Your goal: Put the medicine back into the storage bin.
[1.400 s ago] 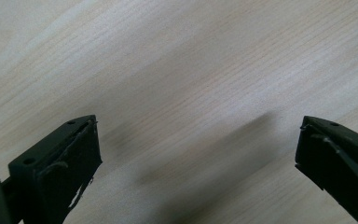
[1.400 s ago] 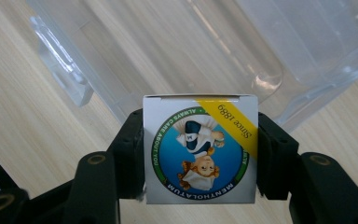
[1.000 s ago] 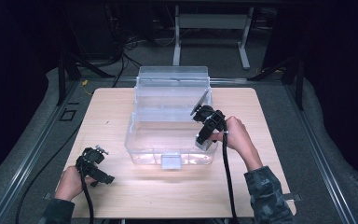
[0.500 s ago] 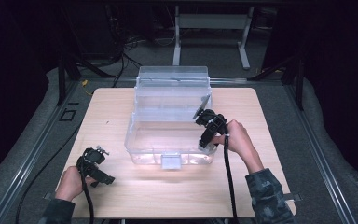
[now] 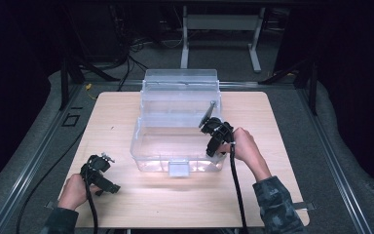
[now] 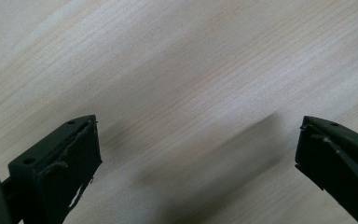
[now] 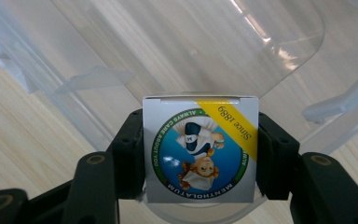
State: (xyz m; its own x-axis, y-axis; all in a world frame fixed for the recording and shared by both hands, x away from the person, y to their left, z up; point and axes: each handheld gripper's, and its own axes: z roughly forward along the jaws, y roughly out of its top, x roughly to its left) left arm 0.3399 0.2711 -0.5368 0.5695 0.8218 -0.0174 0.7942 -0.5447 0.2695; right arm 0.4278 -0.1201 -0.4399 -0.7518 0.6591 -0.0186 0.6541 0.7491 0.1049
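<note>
Over the clear bin (image 5: pixel 177 141), your right claw (image 5: pixel 213 139) clamps the small Mentholatum box (image 7: pixel 199 150) by its sides, likely poised to lower it inside. Your left claw (image 5: pixel 99 173) rests released on the worktop (image 5: pixel 117 112), out of the way.

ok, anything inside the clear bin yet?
Clear bin looks empty: only the wooden table shows through its floor. The white box, clamped in the right gripper, covers part of the near corner.

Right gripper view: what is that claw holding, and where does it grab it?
The right gripper holds a small Mentholatum box, pinched by its two opposite sides, over the clear plastic bin.
</note>
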